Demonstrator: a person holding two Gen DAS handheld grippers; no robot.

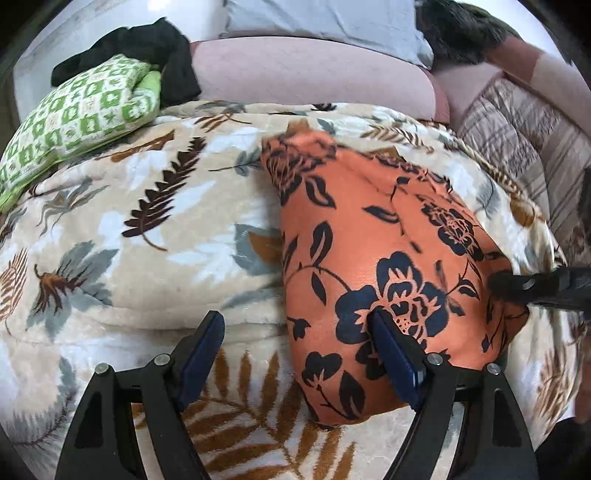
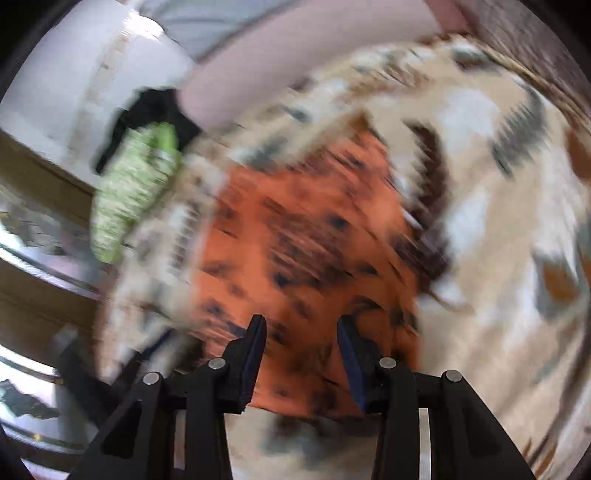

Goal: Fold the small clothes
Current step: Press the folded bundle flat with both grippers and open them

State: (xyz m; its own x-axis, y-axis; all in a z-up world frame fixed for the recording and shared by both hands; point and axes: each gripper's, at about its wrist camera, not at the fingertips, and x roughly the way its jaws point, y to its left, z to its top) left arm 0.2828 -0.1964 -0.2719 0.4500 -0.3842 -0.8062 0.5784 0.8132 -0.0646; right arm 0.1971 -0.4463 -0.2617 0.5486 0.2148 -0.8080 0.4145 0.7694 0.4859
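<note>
An orange garment with dark blue flowers (image 1: 373, 258) lies folded on the leaf-patterned blanket (image 1: 155, 236). My left gripper (image 1: 295, 325) is open and empty, its right finger over the garment's near left part, its left finger over the blanket. My right gripper (image 2: 301, 325) is open and empty just above the garment's near edge (image 2: 295, 251); that view is motion-blurred. The right gripper's tip also shows in the left wrist view (image 1: 528, 288) at the garment's right edge.
A folded green-and-white cloth (image 1: 77, 110) and a black garment (image 1: 155, 48) lie at the far left. A pink bolster (image 1: 314, 77) and a pale pillow (image 1: 325, 22) lie behind. A striped quilt (image 1: 524, 147) is at the right.
</note>
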